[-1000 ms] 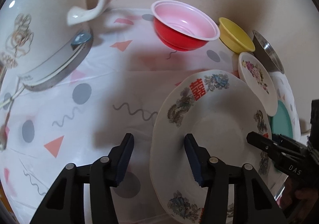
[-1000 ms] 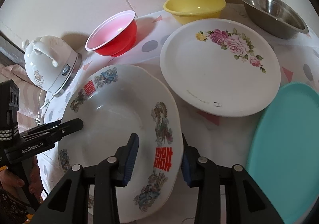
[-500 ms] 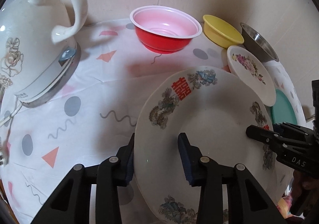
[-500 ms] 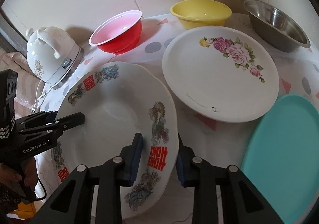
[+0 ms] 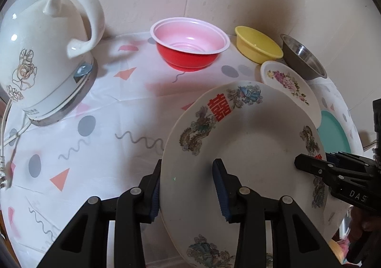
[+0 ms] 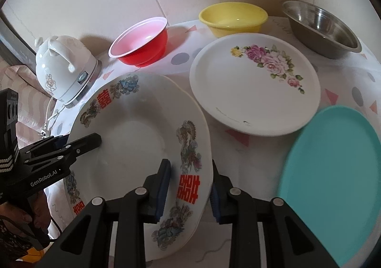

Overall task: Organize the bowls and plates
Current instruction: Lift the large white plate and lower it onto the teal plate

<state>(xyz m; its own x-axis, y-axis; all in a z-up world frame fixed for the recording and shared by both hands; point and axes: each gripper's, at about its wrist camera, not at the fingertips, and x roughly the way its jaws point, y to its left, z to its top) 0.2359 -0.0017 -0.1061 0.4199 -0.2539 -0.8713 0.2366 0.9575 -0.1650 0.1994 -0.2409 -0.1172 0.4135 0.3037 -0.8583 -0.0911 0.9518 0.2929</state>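
Observation:
A large white dragon plate [image 5: 250, 148] with red characters is held tilted above the table, also in the right wrist view [image 6: 142, 134]. My left gripper [image 5: 188, 184] is shut on its left rim. My right gripper [image 6: 190, 187] is shut on its opposite rim. A white rose plate [image 6: 254, 91], a teal plate [image 6: 333, 172], a red bowl [image 5: 190, 46], a yellow bowl [image 6: 233, 18] and a steel bowl [image 6: 321, 27] sit on the table.
A white electric kettle [image 5: 45, 58] with its cord stands at the table's left. The patterned tablecloth [image 5: 107, 125] covers the table. A wall runs along the back.
Both grippers closed onto the dragon plate's rim and lifted it, tilting it up off the table.

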